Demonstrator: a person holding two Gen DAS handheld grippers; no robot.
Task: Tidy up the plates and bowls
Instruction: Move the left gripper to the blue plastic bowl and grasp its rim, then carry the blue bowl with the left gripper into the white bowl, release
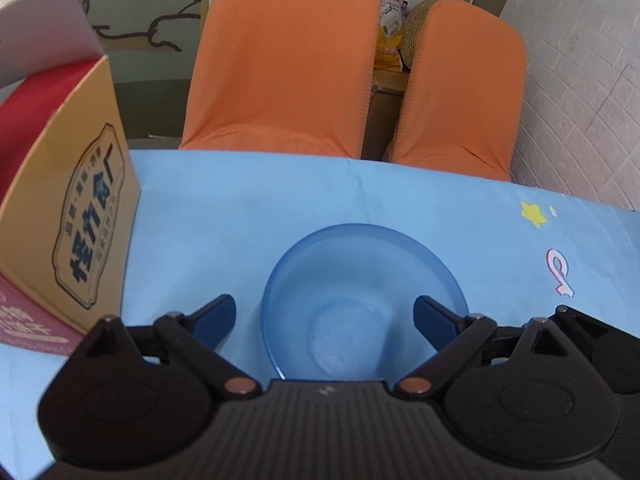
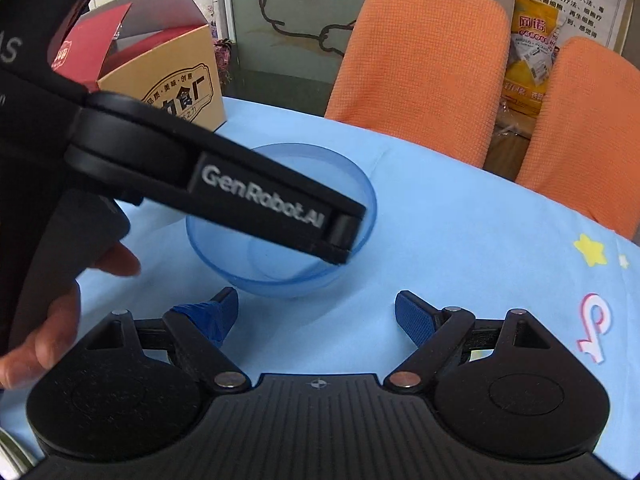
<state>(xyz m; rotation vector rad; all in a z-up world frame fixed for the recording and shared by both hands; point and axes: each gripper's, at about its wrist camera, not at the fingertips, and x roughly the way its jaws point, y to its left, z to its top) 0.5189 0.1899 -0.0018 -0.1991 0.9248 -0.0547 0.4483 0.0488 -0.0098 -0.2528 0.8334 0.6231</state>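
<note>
A translucent blue bowl point(image 1: 362, 276) sits upright and empty on the light blue tablecloth point(image 1: 248, 200). My left gripper point(image 1: 324, 316) is open, directly over the bowl, one finger outside its left rim and one over its right rim. In the right wrist view the same bowl point(image 2: 224, 248) shows with the left gripper's black arm point(image 2: 256, 200) reaching across it. My right gripper point(image 2: 316, 312) is open and empty, just in front of the bowl's near side, not touching it.
A yellow and red cardboard box point(image 1: 76, 216) stands open at the left, close to the bowl; it also shows in the right wrist view point(image 2: 172, 76). Two orange chairs point(image 1: 280, 56) stand behind the table's far edge. A hand point(image 2: 44, 320) holds the left gripper.
</note>
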